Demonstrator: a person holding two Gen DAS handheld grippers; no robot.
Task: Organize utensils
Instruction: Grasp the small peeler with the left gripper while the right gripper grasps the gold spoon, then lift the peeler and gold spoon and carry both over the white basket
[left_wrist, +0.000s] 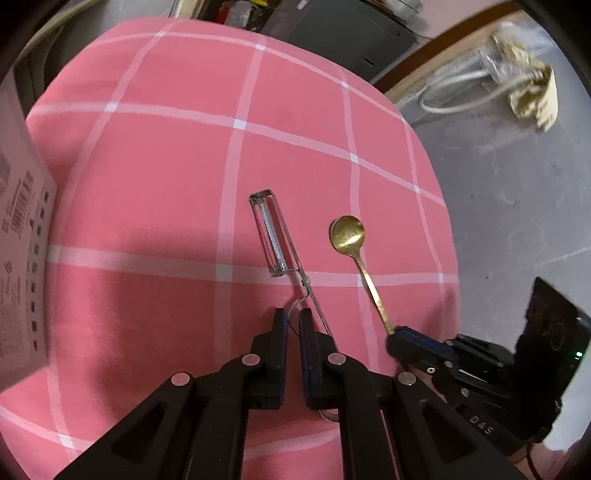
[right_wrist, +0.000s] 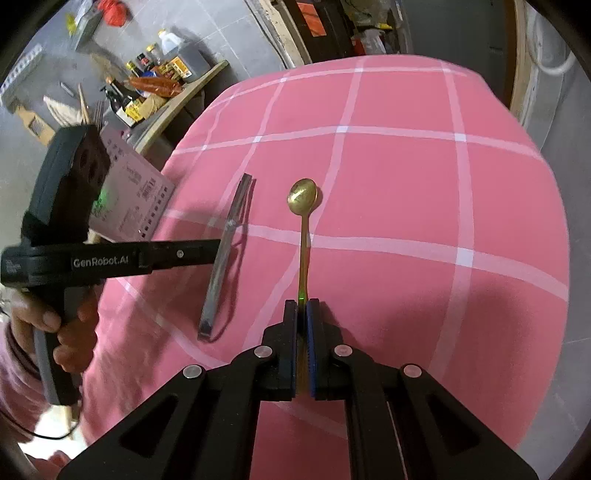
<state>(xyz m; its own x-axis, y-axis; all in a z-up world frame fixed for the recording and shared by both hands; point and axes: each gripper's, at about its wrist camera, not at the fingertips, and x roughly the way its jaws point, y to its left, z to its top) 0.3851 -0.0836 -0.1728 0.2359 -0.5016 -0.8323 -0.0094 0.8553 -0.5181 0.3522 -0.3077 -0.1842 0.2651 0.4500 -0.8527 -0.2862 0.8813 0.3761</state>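
Two utensils lie side by side on the table, which is covered in a pink cloth with white grid lines: a metal peeler on the left and a gold spoon just to its right, both with their working ends pointing to the far side.

The left gripper has its jaws closed on the peeler's thin handle. The right wrist view shows them meeting the handle about midway along its length, probably so that the peeler stays balanced when it is raised.

The right gripper has its jaws closed on the near end of the spoon's handle, with the bowl well out in front. Holding it by the tail keeps the bowl clear and leaves the spoon easy to steer.

A pale box with printed labels stands at the table's left edge. It may be where the utensils are meant to go, though I cannot tell.

With both pieces gripped, the next step looks like lifting them together.
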